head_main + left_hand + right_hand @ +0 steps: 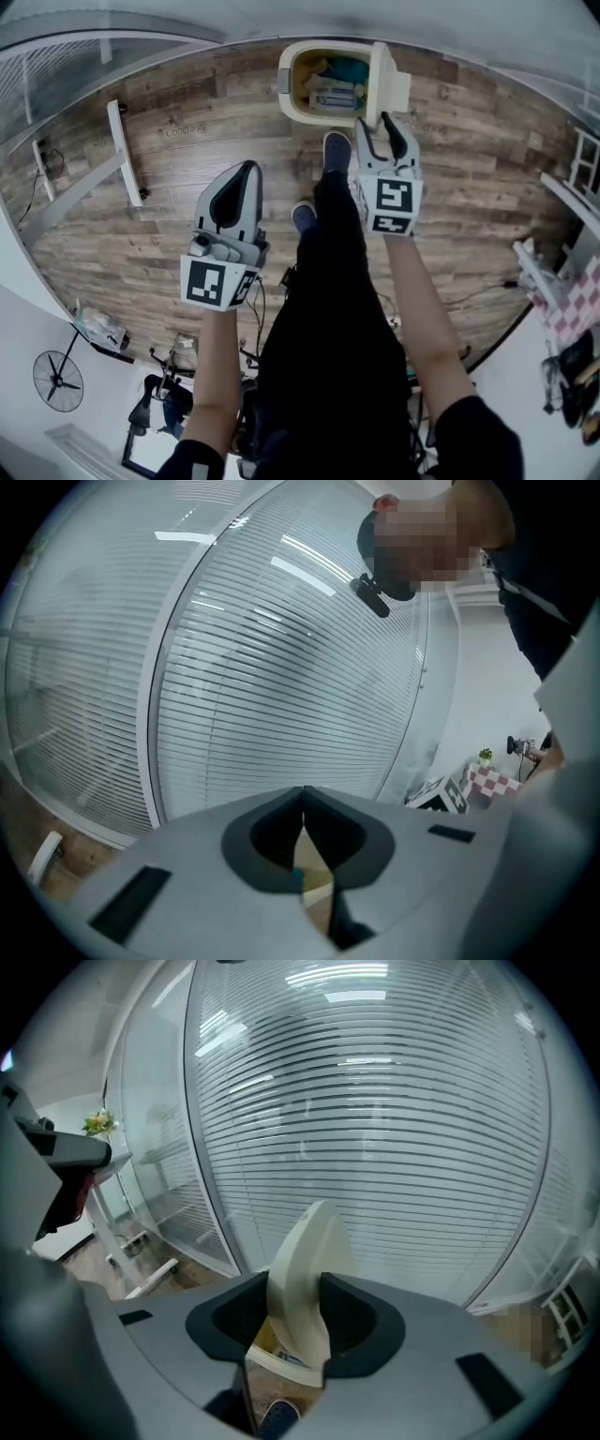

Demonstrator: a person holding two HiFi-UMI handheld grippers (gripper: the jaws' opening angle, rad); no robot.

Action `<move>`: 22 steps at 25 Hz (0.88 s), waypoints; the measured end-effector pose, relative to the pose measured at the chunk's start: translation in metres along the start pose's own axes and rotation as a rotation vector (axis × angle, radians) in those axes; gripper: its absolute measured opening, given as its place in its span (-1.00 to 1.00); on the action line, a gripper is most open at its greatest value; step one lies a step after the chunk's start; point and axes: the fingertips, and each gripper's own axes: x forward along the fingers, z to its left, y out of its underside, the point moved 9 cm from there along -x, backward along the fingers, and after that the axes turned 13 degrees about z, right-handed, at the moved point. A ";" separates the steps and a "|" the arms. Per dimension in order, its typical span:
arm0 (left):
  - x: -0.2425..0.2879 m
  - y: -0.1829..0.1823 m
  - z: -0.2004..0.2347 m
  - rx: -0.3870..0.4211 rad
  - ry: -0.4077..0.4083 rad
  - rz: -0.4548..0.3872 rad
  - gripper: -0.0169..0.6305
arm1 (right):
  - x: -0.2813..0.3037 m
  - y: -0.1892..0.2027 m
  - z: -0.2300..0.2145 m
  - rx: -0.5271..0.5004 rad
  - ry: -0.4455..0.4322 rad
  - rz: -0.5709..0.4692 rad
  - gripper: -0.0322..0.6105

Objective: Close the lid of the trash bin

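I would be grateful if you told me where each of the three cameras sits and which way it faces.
Head view: on the person's head, facing steeply down at the wooden floor and open trash bin; arms, legs, left hand-held gripper and right hand-held gripper show.
Left gripper view: on the left hand-held gripper, facing blinds; jaws together, the person's clothing at right.
Right gripper view: on the right hand-held gripper, facing blinds; jaws clamp the lid, a shoe below.
Shared: head and right gripper views show the lid.

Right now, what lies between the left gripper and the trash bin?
Only bare wood floor, as the head view shows. The left gripper is short of the trash bin, jaws together.
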 end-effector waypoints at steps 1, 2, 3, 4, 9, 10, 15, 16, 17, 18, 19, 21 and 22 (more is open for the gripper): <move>-0.001 0.001 0.001 -0.003 -0.003 -0.001 -0.92 | 0.002 -0.001 0.004 -0.013 -0.006 0.002 -0.38; -0.001 0.002 0.002 0.000 -0.006 0.002 -0.92 | 0.004 -0.001 0.007 -0.027 -0.010 0.006 -0.37; -0.002 0.004 0.003 0.004 -0.008 0.006 -0.92 | 0.005 -0.001 0.010 -0.038 -0.013 0.010 -0.37; -0.002 0.005 0.004 0.004 -0.009 0.010 -0.92 | 0.006 -0.001 0.013 -0.048 -0.019 0.012 -0.36; -0.006 0.013 0.010 -0.024 -0.010 0.023 -0.92 | 0.012 0.001 0.026 -0.090 -0.063 0.031 -0.34; -0.007 0.014 0.011 -0.023 -0.011 0.027 -0.92 | 0.013 0.001 0.027 -0.091 -0.072 0.036 -0.35; -0.011 0.018 0.017 -0.018 -0.023 0.036 -0.92 | 0.026 0.001 0.035 -0.103 -0.110 0.051 -0.36; -0.012 0.019 0.017 -0.017 -0.025 0.037 -0.92 | 0.028 0.001 0.038 -0.108 -0.114 0.058 -0.36; -0.012 0.020 0.018 -0.018 -0.027 0.038 -0.92 | 0.031 0.001 0.040 -0.111 -0.120 0.066 -0.36; -0.013 0.022 0.020 -0.023 -0.030 0.038 -0.92 | 0.034 0.001 0.042 -0.113 -0.128 0.073 -0.35; -0.013 0.023 0.021 -0.031 -0.032 0.038 -0.92 | 0.037 0.001 0.044 -0.112 -0.143 0.081 -0.34; -0.014 0.026 0.023 -0.050 -0.033 0.038 -0.92 | 0.044 0.002 0.047 -0.094 -0.190 0.098 -0.34; -0.014 0.028 0.024 -0.053 -0.034 0.040 -0.92 | 0.048 0.003 0.048 -0.080 -0.215 0.107 -0.34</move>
